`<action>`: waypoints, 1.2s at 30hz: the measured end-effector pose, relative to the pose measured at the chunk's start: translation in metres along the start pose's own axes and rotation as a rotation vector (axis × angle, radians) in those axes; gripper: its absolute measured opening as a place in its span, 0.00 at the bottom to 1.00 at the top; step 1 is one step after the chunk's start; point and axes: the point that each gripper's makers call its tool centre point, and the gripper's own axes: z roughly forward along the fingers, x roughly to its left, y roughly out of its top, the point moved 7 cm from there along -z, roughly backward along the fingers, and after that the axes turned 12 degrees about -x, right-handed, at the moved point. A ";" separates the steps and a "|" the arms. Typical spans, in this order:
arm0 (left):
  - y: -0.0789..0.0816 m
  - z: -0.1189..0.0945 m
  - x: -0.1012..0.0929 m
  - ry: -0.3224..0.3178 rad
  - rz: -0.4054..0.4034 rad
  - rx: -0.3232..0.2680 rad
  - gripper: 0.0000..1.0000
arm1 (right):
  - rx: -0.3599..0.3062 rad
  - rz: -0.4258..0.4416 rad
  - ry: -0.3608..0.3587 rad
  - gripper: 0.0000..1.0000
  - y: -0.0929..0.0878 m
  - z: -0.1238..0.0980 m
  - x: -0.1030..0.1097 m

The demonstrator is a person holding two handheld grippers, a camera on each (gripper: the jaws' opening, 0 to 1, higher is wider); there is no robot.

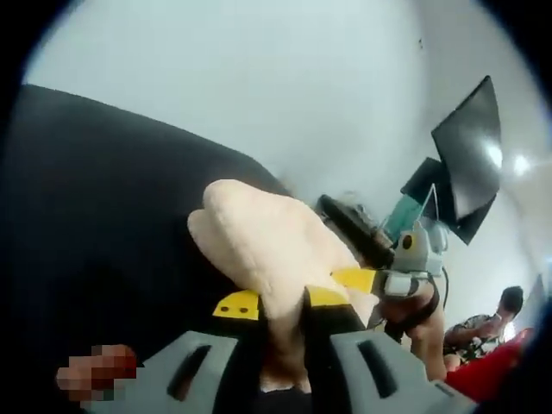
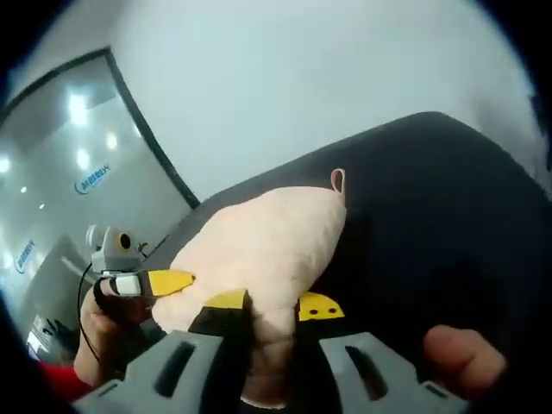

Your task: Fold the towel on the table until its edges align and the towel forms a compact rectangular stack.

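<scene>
**Both tongs pinching the towel**

Over the black tabletop (image 1: 103, 241), the cream towel (image 1: 259, 246) is bunched up and lifted. The left tongs (image 1: 280, 304) are clamped tight on its near edge, yellow tips on either side of the fabric. Same deal on the other side: the right tongs (image 2: 263, 304) are closed on the towel too. A small pink loop (image 2: 337, 180) sticks up at one corner.
</scene>
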 end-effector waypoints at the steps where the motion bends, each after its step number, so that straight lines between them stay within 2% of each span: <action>1: -0.006 0.002 -0.005 -0.007 0.022 0.012 0.14 | 0.003 -0.003 -0.004 0.16 -0.002 -0.005 -0.005; 5: -0.022 0.007 -0.017 -0.016 0.016 0.026 0.14 | 0.015 0.025 -0.008 0.16 -0.009 -0.022 -0.018; 7: -0.028 0.005 -0.023 -0.042 -0.009 0.009 0.14 | 0.017 0.037 -0.008 0.16 -0.014 -0.028 -0.020; 12: -0.039 0.004 -0.017 -0.041 -0.014 -0.002 0.16 | -0.025 0.026 0.023 0.22 -0.025 -0.030 -0.026; 13: -0.040 0.004 -0.016 -0.038 -0.011 -0.002 0.19 | -0.041 -0.038 0.017 0.25 -0.023 -0.031 -0.027; 15: -0.046 0.001 -0.016 -0.036 0.078 0.045 0.29 | -0.084 -0.212 0.041 0.30 -0.020 -0.035 -0.025; 17: -0.044 -0.002 -0.014 -0.012 0.099 0.023 0.51 | -0.103 -0.263 0.073 0.32 -0.021 -0.043 -0.021; 19: -0.043 -0.008 -0.008 0.005 0.121 0.025 0.66 | -0.129 -0.269 0.108 0.32 -0.023 -0.050 -0.022; 21: -0.039 -0.017 0.000 0.019 0.172 0.021 0.63 | -0.161 -0.254 0.131 0.34 -0.021 -0.056 -0.028; 23: -0.036 -0.023 0.004 0.012 0.171 0.017 0.64 | -0.190 -0.248 0.145 0.35 -0.020 -0.065 -0.033; 24: -0.034 -0.026 0.007 0.015 0.175 0.022 0.64 | -0.209 -0.261 0.163 0.35 -0.018 -0.069 -0.033; 26: -0.029 -0.033 0.013 0.018 0.241 0.027 0.64 | -0.230 -0.351 0.194 0.35 -0.015 -0.076 -0.036; 28: -0.018 -0.035 0.017 -0.003 0.342 0.004 0.62 | -0.234 -0.471 0.192 0.35 -0.010 -0.078 -0.044; 29: -0.010 -0.035 0.022 -0.014 0.426 -0.020 0.59 | -0.252 -0.502 0.206 0.35 -0.007 -0.077 -0.044; 31: 0.003 -0.039 0.027 -0.031 0.622 -0.080 0.50 | -0.279 -0.499 0.212 0.35 -0.001 -0.069 -0.048; 32: 0.006 -0.041 0.029 -0.053 0.647 -0.097 0.47 | -0.323 -0.517 0.204 0.35 0.004 -0.064 -0.049; 33: 0.005 -0.046 0.028 -0.064 0.611 -0.110 0.44 | -0.333 -0.520 0.193 0.35 0.006 -0.057 -0.052; 34: 0.006 -0.050 0.031 -0.054 0.534 -0.129 0.43 | -0.351 -0.521 0.195 0.35 0.012 -0.050 -0.058; 35: 0.008 -0.052 0.034 -0.056 0.514 -0.141 0.43 | -0.393 -0.539 0.227 0.35 0.018 -0.045 -0.057; 36: 0.011 -0.057 0.036 -0.081 0.540 -0.175 0.43 | -0.417 -0.517 0.253 0.35 0.022 -0.043 -0.053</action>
